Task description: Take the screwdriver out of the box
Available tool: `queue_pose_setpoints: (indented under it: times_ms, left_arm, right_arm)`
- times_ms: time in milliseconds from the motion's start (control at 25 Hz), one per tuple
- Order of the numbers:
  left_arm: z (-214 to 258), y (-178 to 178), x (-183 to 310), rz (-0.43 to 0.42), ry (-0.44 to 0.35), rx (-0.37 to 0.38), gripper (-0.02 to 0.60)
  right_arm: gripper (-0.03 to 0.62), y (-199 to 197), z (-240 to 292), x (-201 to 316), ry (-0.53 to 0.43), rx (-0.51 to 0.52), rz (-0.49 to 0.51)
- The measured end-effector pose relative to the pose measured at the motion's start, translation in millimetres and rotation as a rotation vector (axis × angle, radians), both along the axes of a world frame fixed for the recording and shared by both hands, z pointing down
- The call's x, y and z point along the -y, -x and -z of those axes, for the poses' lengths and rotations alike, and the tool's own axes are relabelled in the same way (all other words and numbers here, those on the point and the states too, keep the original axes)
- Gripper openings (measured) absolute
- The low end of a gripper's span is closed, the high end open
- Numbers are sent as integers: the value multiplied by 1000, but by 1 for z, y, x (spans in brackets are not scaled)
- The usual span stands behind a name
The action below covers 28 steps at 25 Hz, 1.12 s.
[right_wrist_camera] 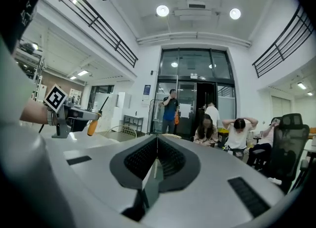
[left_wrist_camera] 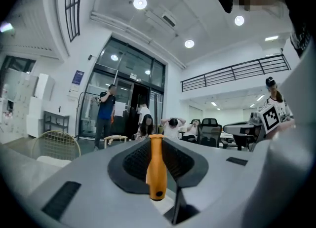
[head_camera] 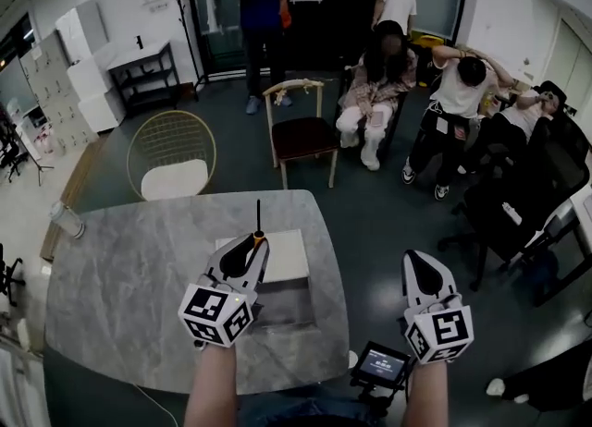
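The left tool (head_camera: pixel 256 240) is clamped on the screwdriver (left_wrist_camera: pixel 156 165), shaft toward 12 o'clock, while the right tool (head_camera: pixel 418 263) at 3 o'clock is closed on nothing.

Smooth marbled table (head_camera: pixel 120 277), plastic-handled screwdriver (left_wrist_camera: pixel 156 168)

The screwdriver (head_camera: pixel 258 222) has an orange handle and a thin dark shaft. It is clear of the counter (head_camera: pixel 120 268), gripped by the handle between the fingers (left_wrist_camera: pixel 133 160) of the left gripper (head_camera: pixel 252 248), with the shaft pointing away from the person. The box (head_camera: pixel 289 257), pale and flat, lies on the grey marbled counter, just below the screwdriver in the head view.
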<state>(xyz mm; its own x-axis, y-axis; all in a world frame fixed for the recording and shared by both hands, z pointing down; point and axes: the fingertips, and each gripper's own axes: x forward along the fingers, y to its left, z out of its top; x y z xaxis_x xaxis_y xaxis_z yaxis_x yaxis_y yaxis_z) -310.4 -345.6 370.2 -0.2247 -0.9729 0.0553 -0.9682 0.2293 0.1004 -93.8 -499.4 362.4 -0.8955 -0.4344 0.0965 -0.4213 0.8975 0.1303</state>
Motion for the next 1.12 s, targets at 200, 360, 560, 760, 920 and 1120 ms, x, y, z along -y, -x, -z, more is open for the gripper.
queue_pose_setpoints:
  times_ms: [200,360,560,760,920,1120]
  left_arm:
    - [12,30,-52,116,0,23,78]
    - [22,51,-96,198,-8,50,78]
    - [39,80,-141,302,-41,76,78]
    - [52,96,-176,380,-80,100,78]
    - [53,102,-190,413,-111,91,78]
    - [56,105,-185,427,-152,75,78]
  right_arm:
    - [26,44,11,-20,-2,6,99]
    - [26,76,18,-39,-8,19,162]
    - [25,111,29,-58,-24,40,230]
    - [26,130,34,-72,-32,65,262]
    - [26,142,30,-79,-37,73,287]
    - [26,145,31,-73,-65,77,308]
